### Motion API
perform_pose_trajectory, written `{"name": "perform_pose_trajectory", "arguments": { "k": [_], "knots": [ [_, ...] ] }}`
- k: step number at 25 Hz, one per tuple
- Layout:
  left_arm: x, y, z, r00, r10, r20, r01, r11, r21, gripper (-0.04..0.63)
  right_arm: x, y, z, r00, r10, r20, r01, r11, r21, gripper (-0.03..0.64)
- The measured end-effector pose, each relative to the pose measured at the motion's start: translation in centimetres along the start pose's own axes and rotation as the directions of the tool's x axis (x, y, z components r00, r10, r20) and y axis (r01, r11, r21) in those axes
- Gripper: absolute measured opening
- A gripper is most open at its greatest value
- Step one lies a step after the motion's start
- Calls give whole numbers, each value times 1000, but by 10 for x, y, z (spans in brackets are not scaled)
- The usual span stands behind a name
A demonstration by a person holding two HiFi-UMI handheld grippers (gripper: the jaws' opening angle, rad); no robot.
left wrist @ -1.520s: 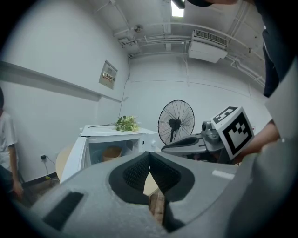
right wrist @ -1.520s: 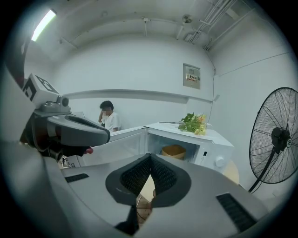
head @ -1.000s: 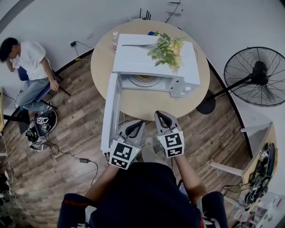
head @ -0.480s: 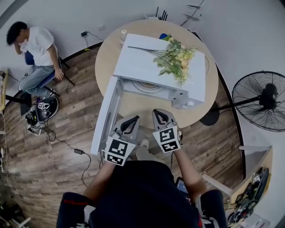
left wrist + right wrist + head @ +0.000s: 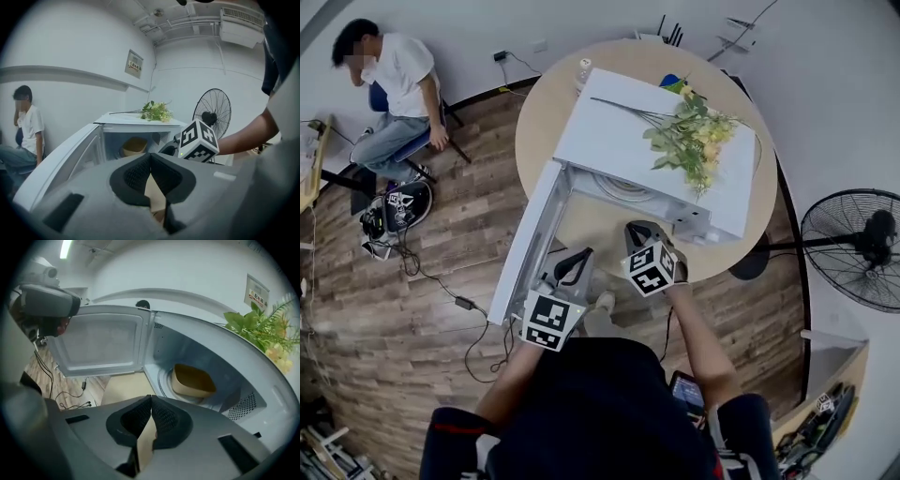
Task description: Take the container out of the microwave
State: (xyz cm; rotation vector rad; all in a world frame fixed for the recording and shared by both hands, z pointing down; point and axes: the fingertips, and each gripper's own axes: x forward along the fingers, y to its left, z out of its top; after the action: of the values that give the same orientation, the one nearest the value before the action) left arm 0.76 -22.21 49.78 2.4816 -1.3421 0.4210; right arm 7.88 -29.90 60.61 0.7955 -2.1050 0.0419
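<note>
A white microwave [image 5: 656, 150] stands on the round table [image 5: 591, 225] with its door [image 5: 530, 239] swung open to the left. Inside, a tan container [image 5: 192, 380] sits on the turntable; it also shows in the left gripper view as the container [image 5: 134, 146]. My right gripper [image 5: 644, 232] is shut and empty, just in front of the open cavity and pointing down into it; its jaws meet in the right gripper [image 5: 151, 399]. My left gripper [image 5: 579, 258] is shut and empty, lower left beside the door, with its tips touching in the left gripper [image 5: 150, 157].
A bunch of flowers [image 5: 694, 136] lies on the microwave's top. A standing fan [image 5: 858, 248] is at the right. A person [image 5: 394, 80] sits at the far left, with cables [image 5: 469, 305] on the wooden floor. A bottle [image 5: 581, 70] stands behind the microwave.
My right gripper has moved forward and down to the microwave's opening and has rolled. My left gripper has shifted a little along the door. Both stayed shut.
</note>
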Motion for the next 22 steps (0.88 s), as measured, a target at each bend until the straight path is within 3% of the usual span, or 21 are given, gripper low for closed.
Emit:
{"name": "perform_pose_trajectory", "arguments": {
  "k": [3, 6, 11, 22],
  "knots": [
    [-3, 6, -4, 1000, 21, -10, -21, 1000, -10, 14, 18, -6, 0, 999, 4, -33, -6, 999, -45, 16],
    [-6, 13, -8, 999, 43, -18, -44, 999, -14, 14, 38, -7, 3, 998, 23, -64, -28, 996, -89, 136],
    [-14, 17, -17, 998, 62, -33, -63, 998, -24, 15, 62, -18, 10, 997, -30, -70, 17, 984, -179, 238],
    [-17, 19, -26, 996, 65, -65, -66, 998, -12, 14, 95, -42, 19, 991, -114, -75, 88, 954, -288, 289]
  ]
}}
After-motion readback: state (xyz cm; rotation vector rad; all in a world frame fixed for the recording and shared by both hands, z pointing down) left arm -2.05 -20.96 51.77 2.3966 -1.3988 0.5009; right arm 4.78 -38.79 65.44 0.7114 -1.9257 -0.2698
